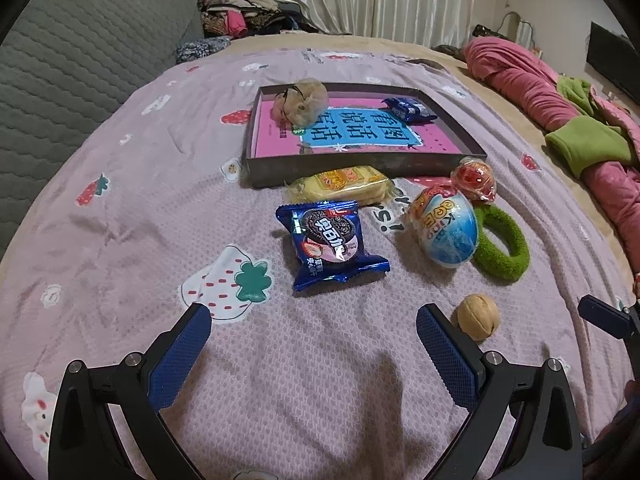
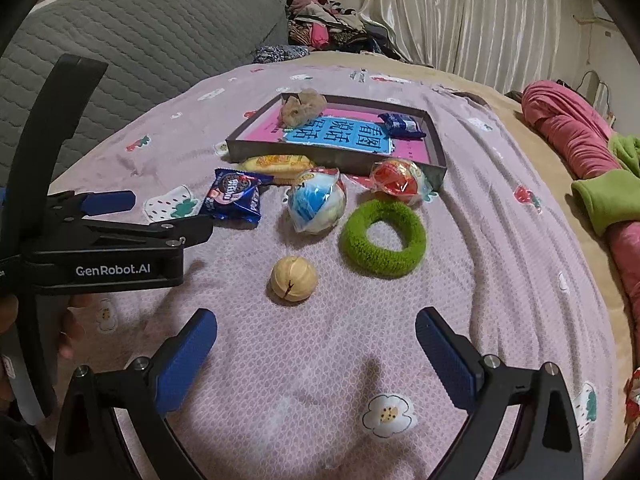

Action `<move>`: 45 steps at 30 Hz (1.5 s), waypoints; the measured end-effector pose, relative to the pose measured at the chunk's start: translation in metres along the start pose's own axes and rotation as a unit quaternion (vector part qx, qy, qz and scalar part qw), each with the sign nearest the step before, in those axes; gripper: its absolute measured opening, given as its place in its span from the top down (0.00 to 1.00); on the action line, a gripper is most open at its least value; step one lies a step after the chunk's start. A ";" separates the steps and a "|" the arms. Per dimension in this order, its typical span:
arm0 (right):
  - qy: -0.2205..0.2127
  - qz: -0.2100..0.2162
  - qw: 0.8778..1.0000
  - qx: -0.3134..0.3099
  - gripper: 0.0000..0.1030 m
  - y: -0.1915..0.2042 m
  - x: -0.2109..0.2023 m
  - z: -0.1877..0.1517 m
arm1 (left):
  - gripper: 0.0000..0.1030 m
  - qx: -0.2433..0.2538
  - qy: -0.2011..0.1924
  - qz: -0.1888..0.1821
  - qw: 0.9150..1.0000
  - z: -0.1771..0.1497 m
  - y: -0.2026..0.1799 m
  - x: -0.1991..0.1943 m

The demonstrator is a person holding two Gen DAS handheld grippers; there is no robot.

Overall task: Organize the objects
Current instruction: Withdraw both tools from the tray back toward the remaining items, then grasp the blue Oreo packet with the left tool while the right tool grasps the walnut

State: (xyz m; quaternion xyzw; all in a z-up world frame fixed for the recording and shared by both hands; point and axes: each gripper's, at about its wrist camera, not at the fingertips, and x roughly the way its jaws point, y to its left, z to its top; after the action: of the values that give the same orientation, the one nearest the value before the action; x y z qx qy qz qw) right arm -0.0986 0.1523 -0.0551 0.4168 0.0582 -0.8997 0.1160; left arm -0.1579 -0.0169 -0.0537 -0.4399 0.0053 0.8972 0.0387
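Note:
A dark shallow box [image 1: 362,167] [image 2: 336,162] lies on the pink bedspread, lined with a pink and blue book, holding a beige scrunchie [image 1: 302,100] [image 2: 303,107] and a small blue packet [image 1: 408,109] [image 2: 400,125]. In front of it lie a yellow cake packet [image 1: 344,185] [image 2: 276,164], a blue Oreo packet [image 1: 330,242] [image 2: 236,196], a blue-white toy egg [image 1: 446,229] [image 2: 317,202], a red wrapped sweet [image 1: 474,179] [image 2: 400,181], a green hair ring [image 1: 502,246] [image 2: 382,238] and a walnut [image 1: 478,317] [image 2: 293,278]. My left gripper [image 1: 314,322] [image 2: 156,210] is open near the Oreo packet. My right gripper [image 2: 316,326] is open just short of the walnut.
A grey quilted headboard [image 1: 80,52] rises at the left. Rolled pink and green bedding [image 1: 576,120] [image 2: 584,148] lies along the right. Clothes are piled at the back by white curtains [image 2: 460,12]. A hand [image 2: 68,328] holds the left gripper's handle.

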 end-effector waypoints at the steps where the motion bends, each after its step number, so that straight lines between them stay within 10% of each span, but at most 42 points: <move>1: 0.002 0.001 1.000 0.001 0.02 0.000 0.002 0.000 | 0.01 -0.001 -0.001 -0.002 1.000 0.000 0.000 0.002; 29: 0.010 0.007 0.999 0.041 0.02 -0.005 0.048 0.009 | 0.01 -0.014 0.018 -0.011 1.000 0.026 0.004 0.060; 41: 0.013 0.021 0.999 0.046 0.18 0.001 0.060 0.016 | 0.01 -0.022 0.021 0.013 0.999 0.044 0.004 0.080; 45: 0.015 0.022 0.998 0.051 0.28 0.001 0.064 0.017 | 0.15 -0.003 0.019 0.029 0.999 0.046 -0.003 0.082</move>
State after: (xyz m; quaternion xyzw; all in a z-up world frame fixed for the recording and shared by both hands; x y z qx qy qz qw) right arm -0.1508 0.1377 -0.0927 0.4367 0.0044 -0.8924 0.1136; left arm -0.2440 -0.0070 -0.0904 -0.4569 0.0156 0.8893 0.0115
